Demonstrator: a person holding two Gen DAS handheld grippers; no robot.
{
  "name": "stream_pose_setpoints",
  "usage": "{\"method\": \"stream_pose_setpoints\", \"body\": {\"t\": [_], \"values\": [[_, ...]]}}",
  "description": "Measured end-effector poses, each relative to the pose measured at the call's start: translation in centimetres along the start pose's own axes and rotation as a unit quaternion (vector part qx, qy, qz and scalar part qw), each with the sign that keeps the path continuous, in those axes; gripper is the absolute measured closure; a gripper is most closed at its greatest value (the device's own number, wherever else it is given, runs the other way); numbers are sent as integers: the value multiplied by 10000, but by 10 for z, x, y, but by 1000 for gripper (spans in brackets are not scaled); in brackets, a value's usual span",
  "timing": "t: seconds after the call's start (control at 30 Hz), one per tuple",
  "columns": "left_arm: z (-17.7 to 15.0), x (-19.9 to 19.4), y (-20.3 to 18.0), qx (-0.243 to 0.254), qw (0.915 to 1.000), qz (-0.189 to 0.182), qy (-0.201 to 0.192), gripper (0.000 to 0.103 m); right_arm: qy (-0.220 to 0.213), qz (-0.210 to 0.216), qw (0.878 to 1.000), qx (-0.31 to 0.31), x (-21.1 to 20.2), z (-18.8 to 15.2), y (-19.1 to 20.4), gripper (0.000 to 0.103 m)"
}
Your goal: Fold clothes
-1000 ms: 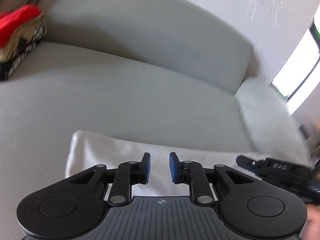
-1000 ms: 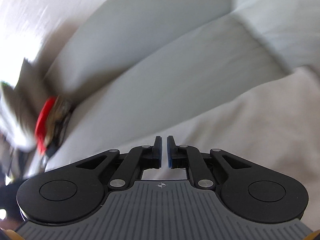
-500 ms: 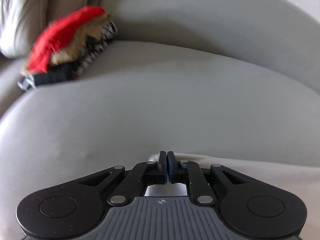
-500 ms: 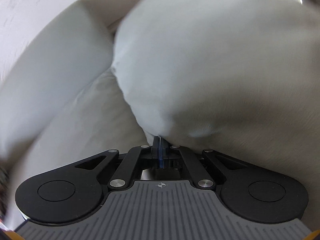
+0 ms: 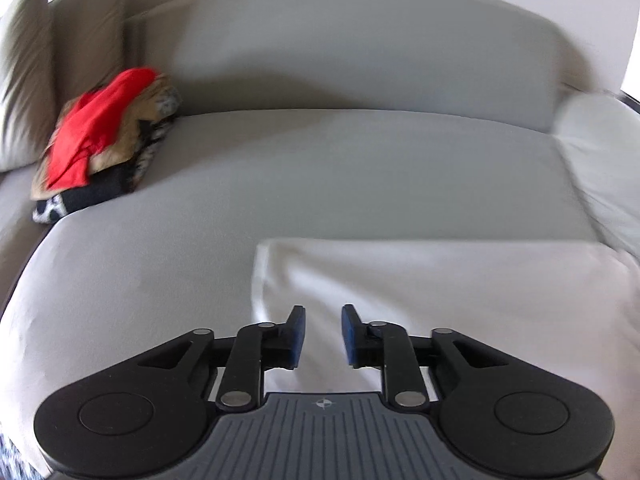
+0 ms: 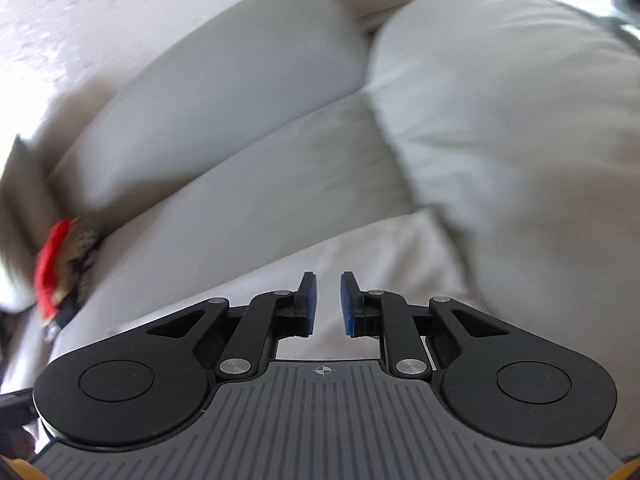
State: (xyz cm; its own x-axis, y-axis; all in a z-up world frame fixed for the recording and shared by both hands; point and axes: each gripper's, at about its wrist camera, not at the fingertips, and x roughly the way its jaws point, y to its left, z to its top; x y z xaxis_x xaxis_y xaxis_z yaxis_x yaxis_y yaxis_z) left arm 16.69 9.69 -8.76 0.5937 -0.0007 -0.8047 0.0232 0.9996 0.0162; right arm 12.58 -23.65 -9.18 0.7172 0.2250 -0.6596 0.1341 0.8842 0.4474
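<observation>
A white garment [image 5: 440, 292] lies folded flat on the grey sofa seat [image 5: 320, 168], its left edge near the middle of the left wrist view. My left gripper [image 5: 322, 336] is open and empty just above its near left part. The same white garment [image 6: 360, 256] shows in the right wrist view, next to the sofa's armrest cushion [image 6: 520, 120]. My right gripper [image 6: 325, 304] is open and empty above it.
A pile of clothes with a red piece on top [image 5: 100, 144] sits at the far left of the seat, also seen blurred in the right wrist view [image 6: 56, 264]. Sofa backrest [image 5: 360, 48] behind. A beige cushion [image 5: 24, 92] stands at the far left.
Both grippers were shut on the white cloth half a second ago; both have opened and let it go. The cloth now lies flat on the seat.
</observation>
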Motion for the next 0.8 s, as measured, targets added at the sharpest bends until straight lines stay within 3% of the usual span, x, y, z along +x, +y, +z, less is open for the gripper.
{"method": "stream_pose_setpoints", "body": {"t": [0.1,0.17,0.23,0.3,0.4,0.47,0.53,0.6,0.67,0.8], "values": [[-11,-9,-15,-7,9995,-181,246,78,236,470,9986,43,26,5,8,75],[-19,-15,-25,-12,9987,-301,409,78,322,500,9981,153,39,3,0,75],[-27,-21,-35,-17,9975,-421,573,78,432,201,9986,239,53,6,-19,75],[-35,-27,-45,-7,9963,-495,702,78,541,-110,9979,324,67,9,-38,103],[-41,-28,-44,0,9974,-278,666,78,167,-967,9930,657,55,12,-79,103],[-42,-26,-40,-2,9982,-133,581,78,109,-664,9936,902,48,12,-98,103],[-41,-18,-36,23,9985,104,537,78,-60,-747,9942,768,40,14,-90,103],[-41,-15,-34,19,9988,173,467,78,-411,-870,9933,635,30,16,-78,89],[-41,-14,-34,21,9991,161,388,77,-708,-728,9923,703,28,22,-71,89],[-43,-11,-42,158,9992,153,319,75,-395,-122,9932,1087,61,39,-68,89]]}}
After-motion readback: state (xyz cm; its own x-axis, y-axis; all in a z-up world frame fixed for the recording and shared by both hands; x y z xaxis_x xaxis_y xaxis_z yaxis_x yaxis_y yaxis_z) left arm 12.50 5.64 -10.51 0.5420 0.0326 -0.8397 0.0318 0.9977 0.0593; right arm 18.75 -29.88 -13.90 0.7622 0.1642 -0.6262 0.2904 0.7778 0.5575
